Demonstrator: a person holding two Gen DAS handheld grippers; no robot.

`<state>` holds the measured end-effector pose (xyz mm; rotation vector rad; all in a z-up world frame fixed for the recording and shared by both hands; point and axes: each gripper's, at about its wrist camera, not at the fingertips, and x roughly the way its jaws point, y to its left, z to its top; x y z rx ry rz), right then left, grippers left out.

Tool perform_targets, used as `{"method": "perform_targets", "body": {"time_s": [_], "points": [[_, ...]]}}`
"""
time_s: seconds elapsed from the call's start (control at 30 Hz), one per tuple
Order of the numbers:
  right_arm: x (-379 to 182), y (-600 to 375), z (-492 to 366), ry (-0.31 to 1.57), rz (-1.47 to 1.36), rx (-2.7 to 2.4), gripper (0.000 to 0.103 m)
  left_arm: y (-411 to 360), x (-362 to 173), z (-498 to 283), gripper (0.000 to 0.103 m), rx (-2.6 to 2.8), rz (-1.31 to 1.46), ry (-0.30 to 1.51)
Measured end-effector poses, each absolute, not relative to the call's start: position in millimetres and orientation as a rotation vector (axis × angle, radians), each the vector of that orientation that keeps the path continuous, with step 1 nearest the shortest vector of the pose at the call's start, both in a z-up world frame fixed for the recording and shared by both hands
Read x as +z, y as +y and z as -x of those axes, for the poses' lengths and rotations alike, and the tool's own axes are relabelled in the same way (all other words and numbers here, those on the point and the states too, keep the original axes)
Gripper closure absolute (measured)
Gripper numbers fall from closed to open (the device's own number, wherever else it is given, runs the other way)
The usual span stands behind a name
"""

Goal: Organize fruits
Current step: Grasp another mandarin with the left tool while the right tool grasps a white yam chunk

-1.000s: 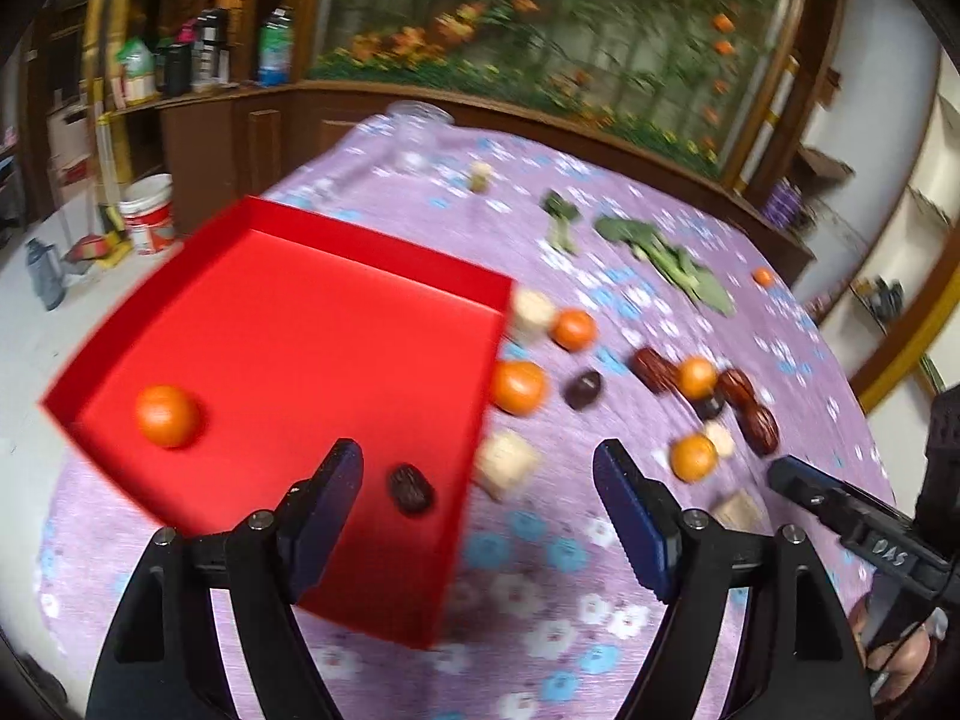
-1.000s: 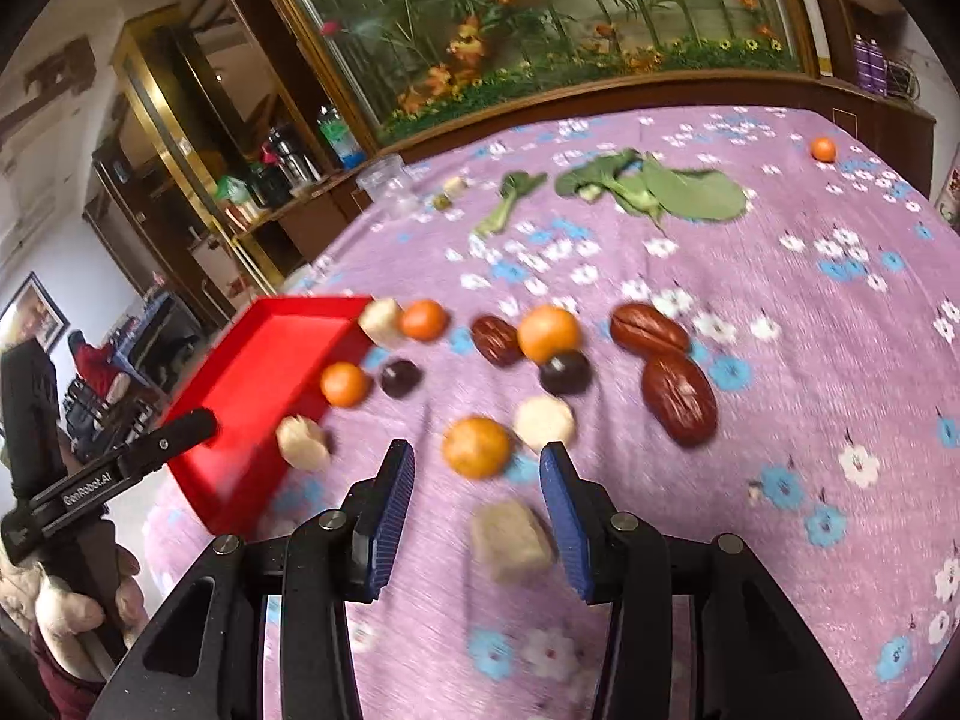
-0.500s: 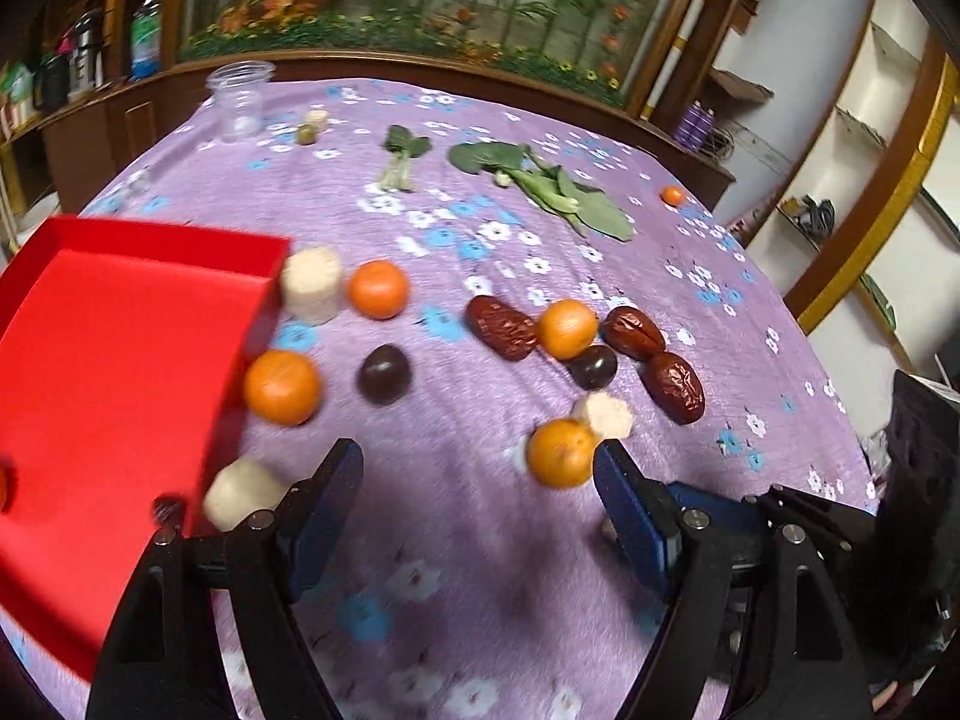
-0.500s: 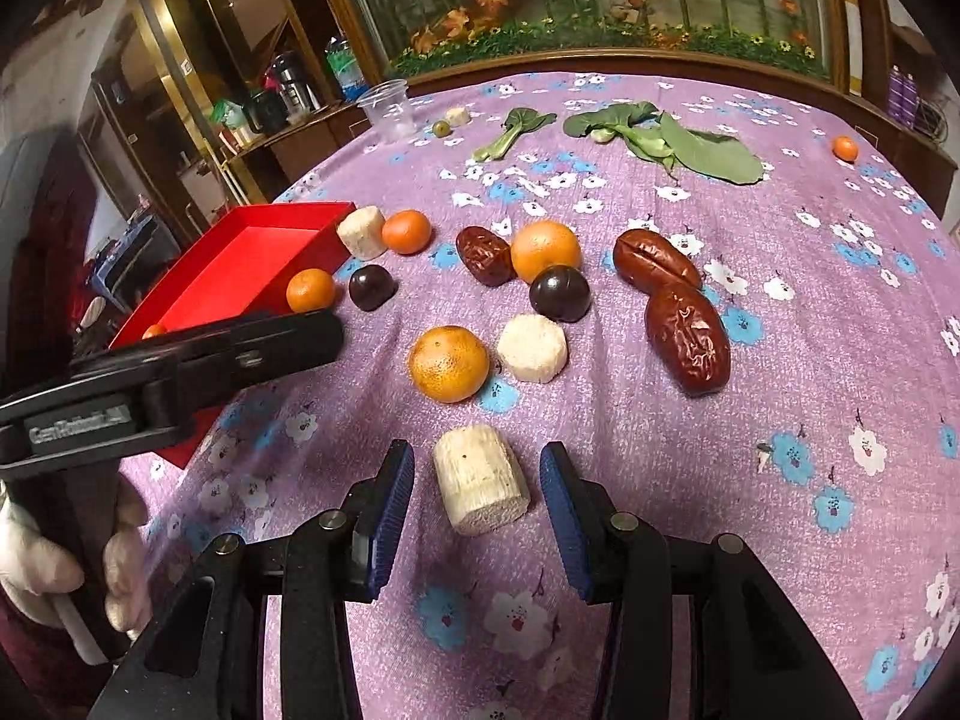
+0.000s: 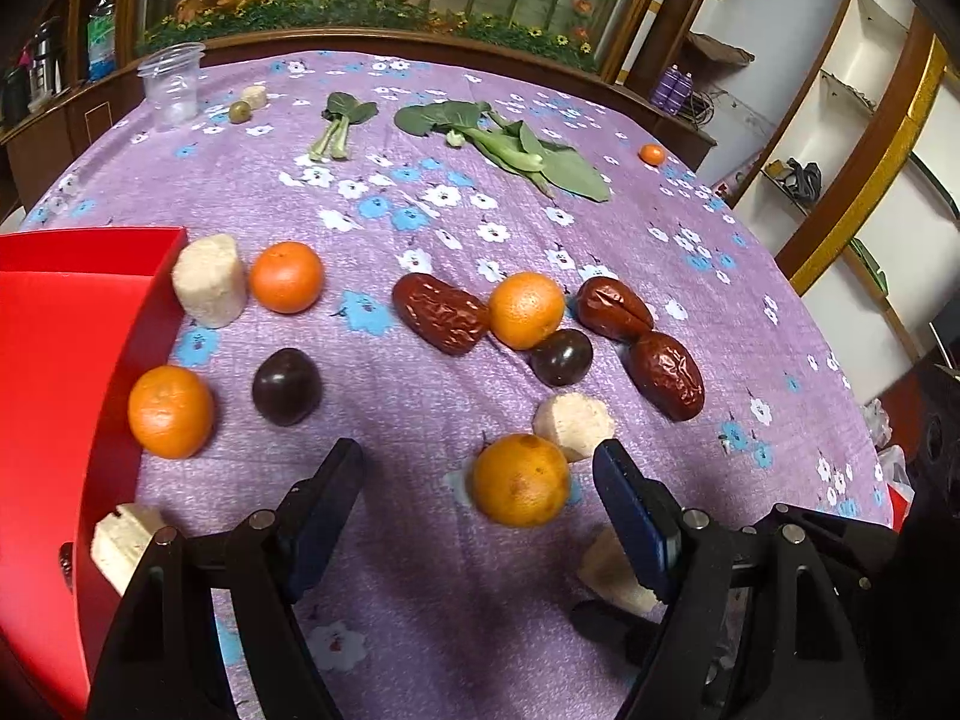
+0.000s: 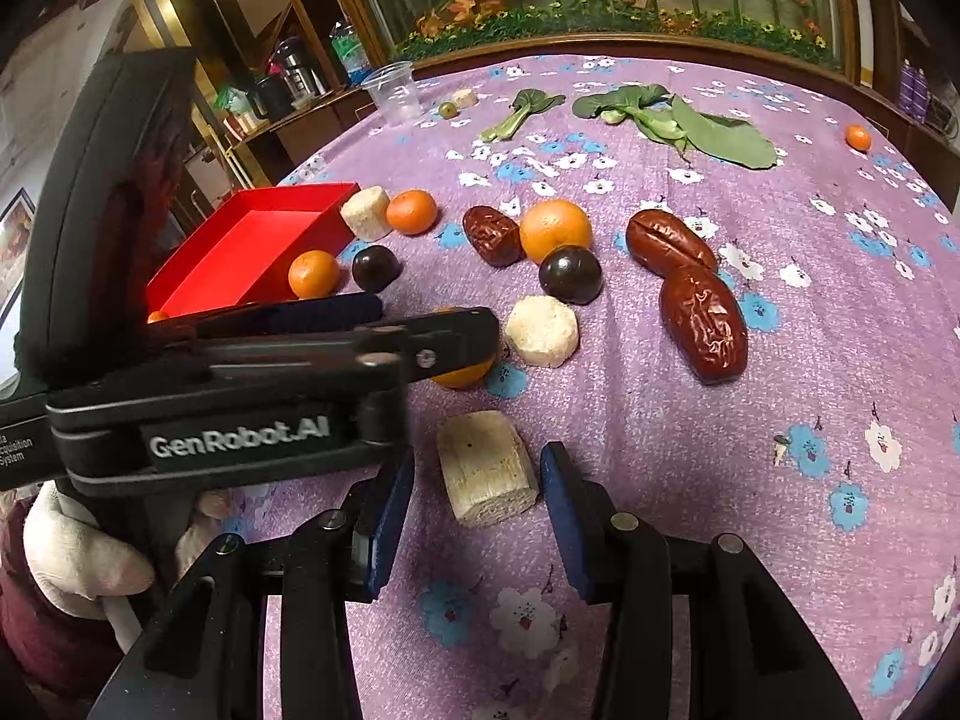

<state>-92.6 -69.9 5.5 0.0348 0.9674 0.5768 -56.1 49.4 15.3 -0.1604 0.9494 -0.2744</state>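
Note:
Oranges, dark plums, red dates and pale cut chunks lie scattered on the purple flowered cloth. My left gripper (image 5: pixel 480 498) is open with an orange (image 5: pixel 519 480) between its fingers, near the right one. A red tray (image 5: pixel 54 360) sits at the left, with another orange (image 5: pixel 170 411) and a plum (image 5: pixel 285 385) beside it. My right gripper (image 6: pixel 477 507) is open around a pale chunk (image 6: pixel 485 467) lying on the cloth. The left gripper's body (image 6: pixel 240 384) crosses the right wrist view and hides most of that orange (image 6: pixel 462 373).
Three red dates (image 5: pixel 441 313) (image 5: pixel 613 307) (image 5: pixel 666 375), an orange (image 5: pixel 525 309) and a plum (image 5: pixel 561 356) cluster mid-table. Leafy greens (image 5: pixel 516 150), a clear plastic cup (image 5: pixel 171 87) and a small orange (image 5: pixel 651 154) lie at the far side. Shelves stand at the right.
My left gripper has swung right, away from the tray, and come down around the near orange. My right gripper has closed in on the pale chunk, which now lies between its fingers.

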Motion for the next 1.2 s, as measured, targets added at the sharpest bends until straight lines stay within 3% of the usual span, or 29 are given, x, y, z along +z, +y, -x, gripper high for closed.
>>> {"method": "perform_targets", "body": {"time_s": [0.13, 0.37, 0.43, 0.53, 0.7, 1.2], "points": [[5, -70, 92, 0.968, -0.037, 0.583, 0.055, 45, 12, 56, 0.031, -0.28, 0.15, 0.952], [5, -67, 92, 0.968, -0.031, 0.592, 0.054, 25, 12, 61, 0.067, -0.297, 0.025, 0.94], [6, -67, 93, 0.966, -0.023, 0.589, 0.054, 18, 12, 63, 0.071, -0.299, -0.016, 0.936], [6, -66, 94, 0.965, -0.013, 0.586, 0.055, 18, 12, 63, 0.071, -0.298, -0.014, 0.936], [6, -67, 96, 0.965, 0.0, 0.571, 0.07, 24, 15, 66, 0.072, -0.299, 0.03, 0.936], [41, -67, 127, 0.885, -0.029, 0.588, 0.072, 105, 58, 109, 0.071, -0.206, 0.216, 0.818]]}}
